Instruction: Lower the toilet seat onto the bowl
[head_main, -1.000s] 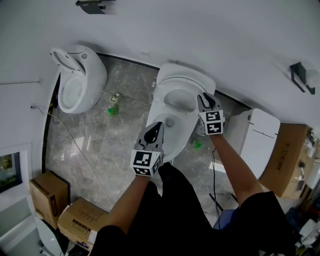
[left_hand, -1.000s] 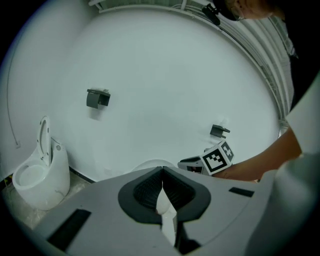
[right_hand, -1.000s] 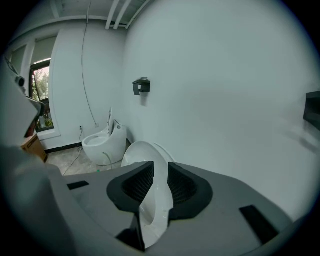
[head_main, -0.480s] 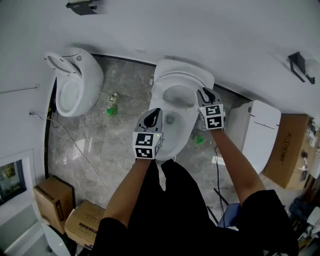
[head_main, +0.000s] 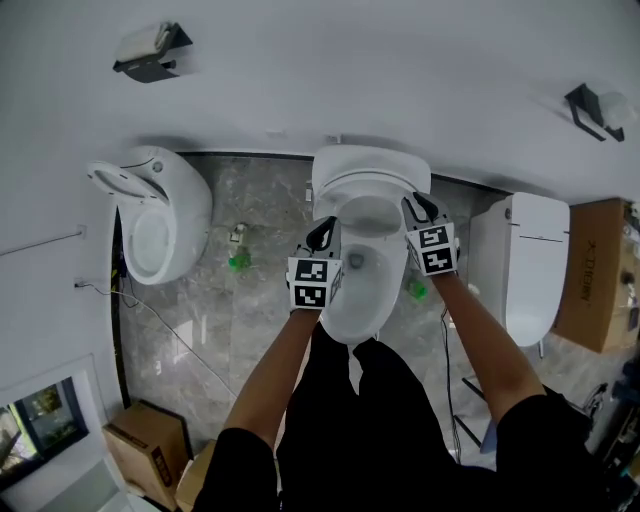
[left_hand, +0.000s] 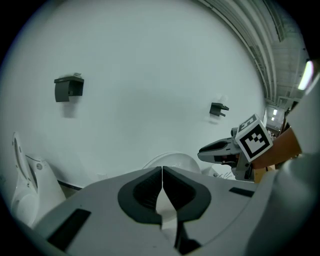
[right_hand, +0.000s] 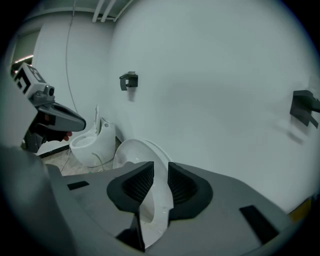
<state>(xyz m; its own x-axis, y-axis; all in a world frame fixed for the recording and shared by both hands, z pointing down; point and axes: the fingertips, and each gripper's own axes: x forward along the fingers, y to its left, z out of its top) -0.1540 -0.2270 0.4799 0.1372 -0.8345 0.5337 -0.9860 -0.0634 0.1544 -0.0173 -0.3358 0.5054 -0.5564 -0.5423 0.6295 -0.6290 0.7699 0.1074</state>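
A white toilet stands against the wall in the head view, its bowl (head_main: 358, 290) open below me. The toilet seat (head_main: 370, 188) is raised, tilted up toward the wall. My right gripper (head_main: 414, 205) is shut on the seat's right rim. In the right gripper view the white seat rim (right_hand: 150, 167) runs between the two dark pads of the right gripper (right_hand: 161, 181). My left gripper (head_main: 322, 233) hovers at the bowl's left side, shut, holding nothing; in its own view the left gripper (left_hand: 162, 186) has its pads together. The seat's hinge is hidden.
A second white toilet (head_main: 160, 220) stands to the left, a white cabinet-like unit (head_main: 530, 265) to the right. Green bottles (head_main: 238, 262) lie on the marble floor on either side. Cardboard boxes (head_main: 145, 455) sit near left; a cable runs along the floor. Dark holders (head_main: 145, 55) hang on the wall.
Both grippers have moved forward toward the wall. The left gripper has come up beside the bowl's left side. The right gripper stays on the seat rim.
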